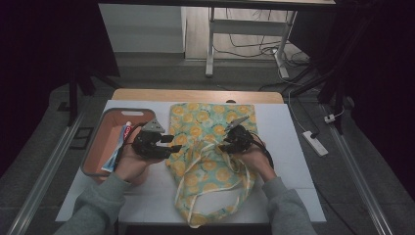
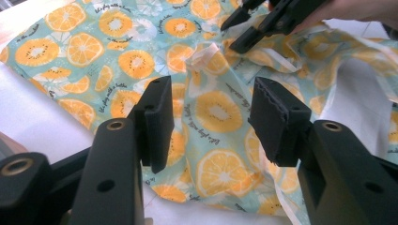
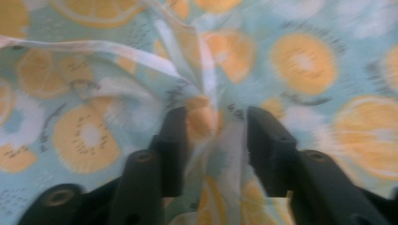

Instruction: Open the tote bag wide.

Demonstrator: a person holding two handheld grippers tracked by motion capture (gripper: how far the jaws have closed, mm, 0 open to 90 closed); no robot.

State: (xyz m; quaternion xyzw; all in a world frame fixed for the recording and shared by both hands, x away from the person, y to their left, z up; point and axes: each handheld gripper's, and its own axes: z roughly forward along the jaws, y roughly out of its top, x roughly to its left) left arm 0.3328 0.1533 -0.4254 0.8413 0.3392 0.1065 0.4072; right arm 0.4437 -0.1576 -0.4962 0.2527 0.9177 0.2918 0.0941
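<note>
Two grippers are working over a fruit-print cloth bag (image 1: pixel 208 147) that lies flat in the middle of the white tabletop (image 1: pixel 293 147), its pale straps looping toward the person's side. From the high view, the left gripper (image 1: pixel 166 145) hangs at the bag's left edge and the right gripper (image 1: pixel 228 142) sits over the bunched middle of the cloth. Left of the bag, well apart from it, there's a salmon-coloured tray (image 1: pixel 105 120) with a toothpaste tube (image 1: pixel 118 147) lying in it; the tube has a red patch of branding but I can't make out the letters. Nothing sits between the hands and the bag.

Left gripper view: its fingers (image 2: pixel 157 119) stand apart with nothing pinched, a raised fold of the bag (image 2: pixel 216 112) showing in the gap beyond them. Small cursive script runs along the orange slices, something like "play with a bottle", though it's too small for me to be sure. The other gripper (image 2: pixel 234 33) pokes in at the top, right against the crumpled cloth.

Right gripper view is blurry: its fingers (image 3: pixel 173 145) are partly parted, with a ridge of bag cloth (image 3: pixel 206 122) rising between them. I can't tell if the pads actually press on it. A white strap (image 3: pixel 108 49) crosses the print above.
</note>
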